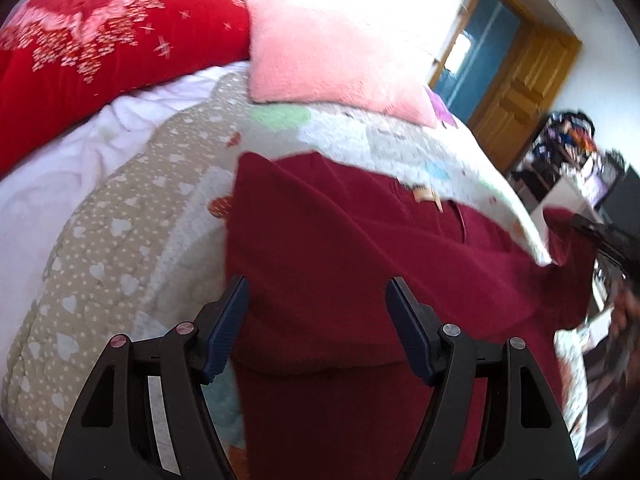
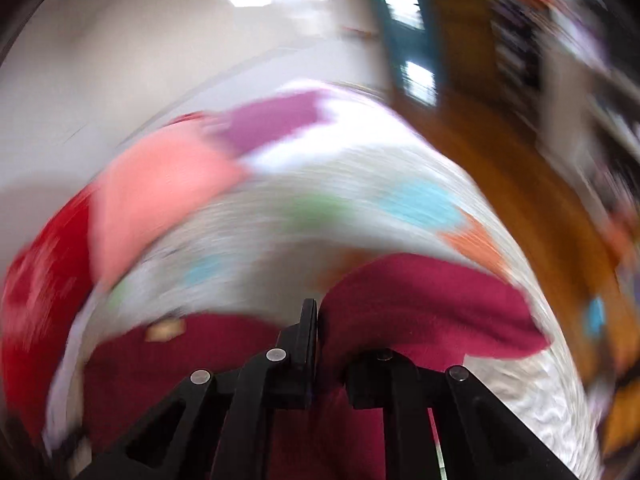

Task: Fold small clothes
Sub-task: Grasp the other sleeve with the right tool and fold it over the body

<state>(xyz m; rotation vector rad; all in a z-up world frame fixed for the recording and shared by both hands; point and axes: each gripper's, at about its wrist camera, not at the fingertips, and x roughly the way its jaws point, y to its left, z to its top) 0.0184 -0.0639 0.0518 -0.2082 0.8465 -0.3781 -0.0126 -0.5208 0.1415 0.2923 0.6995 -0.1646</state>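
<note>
A dark red garment (image 1: 360, 264) lies spread on the patterned quilt (image 1: 120, 248) of a bed, with a tan label near its far edge. My left gripper (image 1: 318, 308) is open just above the garment's near part, with fabric between its fingers. My right gripper (image 2: 318, 316) is shut on a fold of the same garment (image 2: 432, 304) and holds it raised. It also shows at the right edge of the left wrist view (image 1: 592, 228), pinching the cloth. The right wrist view is heavily blurred.
A pink pillow (image 1: 336, 56) and a red floral pillow (image 1: 92, 60) lie at the head of the bed. A wooden door (image 1: 528, 92) and cluttered shelves (image 1: 568, 148) stand to the right, past the bed's edge.
</note>
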